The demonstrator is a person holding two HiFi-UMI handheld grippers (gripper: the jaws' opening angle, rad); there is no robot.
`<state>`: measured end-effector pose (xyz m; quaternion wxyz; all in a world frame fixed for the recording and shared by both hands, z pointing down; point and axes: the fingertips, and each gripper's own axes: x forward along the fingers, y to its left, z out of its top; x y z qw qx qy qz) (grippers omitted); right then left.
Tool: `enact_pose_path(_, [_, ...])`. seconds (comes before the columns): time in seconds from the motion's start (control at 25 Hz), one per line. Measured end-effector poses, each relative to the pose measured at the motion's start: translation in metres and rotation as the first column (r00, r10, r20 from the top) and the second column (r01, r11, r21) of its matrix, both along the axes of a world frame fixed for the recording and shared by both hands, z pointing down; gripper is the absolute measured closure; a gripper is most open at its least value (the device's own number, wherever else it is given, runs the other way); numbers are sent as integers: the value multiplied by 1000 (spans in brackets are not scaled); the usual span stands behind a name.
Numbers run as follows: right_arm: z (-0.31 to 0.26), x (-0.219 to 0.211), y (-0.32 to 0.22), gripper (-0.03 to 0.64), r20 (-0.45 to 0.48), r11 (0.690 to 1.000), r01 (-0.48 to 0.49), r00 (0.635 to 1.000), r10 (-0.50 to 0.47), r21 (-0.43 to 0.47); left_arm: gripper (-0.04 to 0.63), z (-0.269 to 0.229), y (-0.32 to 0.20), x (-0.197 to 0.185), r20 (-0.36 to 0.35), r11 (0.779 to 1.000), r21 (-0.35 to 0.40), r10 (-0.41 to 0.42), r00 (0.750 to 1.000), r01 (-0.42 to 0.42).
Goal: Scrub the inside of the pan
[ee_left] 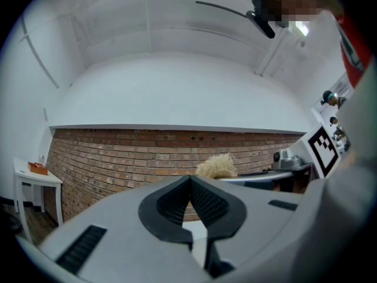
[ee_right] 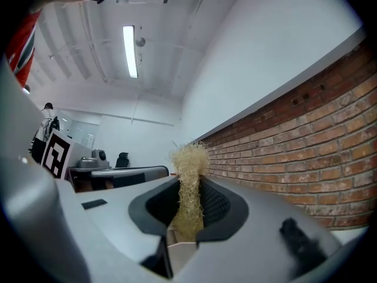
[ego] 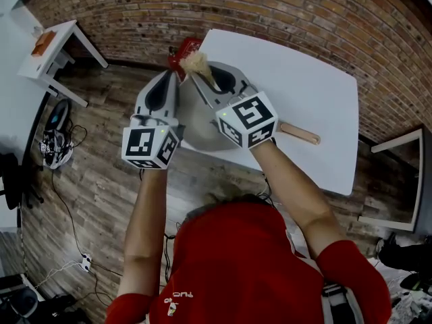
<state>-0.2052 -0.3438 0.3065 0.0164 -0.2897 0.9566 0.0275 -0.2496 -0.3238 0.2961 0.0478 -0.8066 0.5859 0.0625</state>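
Pan (ego: 194, 128) sits on the table (ego: 317, 93), under both raised grippers. Right gripper (ee_right: 188, 184) is clamped on a straw scrubber (ee_right: 189, 158); left gripper (ee_left: 189, 181) is closed on nothing. Best approach: tip the scrubber down into the pan and brace the handle (ego: 300, 133) with the left. No legible writing; the cubes (ego: 150, 147) carry only markers.

Red brick wall (ego: 270, 5) behind a white desk (ego: 310, 93), wood plank floor (ego: 101, 181). Small white side table (ego: 50, 52) at left. Strip light (ee_right: 130, 50) on the white ceiling.
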Motion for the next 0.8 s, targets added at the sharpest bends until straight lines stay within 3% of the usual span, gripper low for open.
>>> enact_pose_path(0.8, [13, -11, -24, 531, -9, 1000, 19, 1000, -19, -23, 583, 13, -24, -15, 5, 1000, -16, -15, 1000, 15])
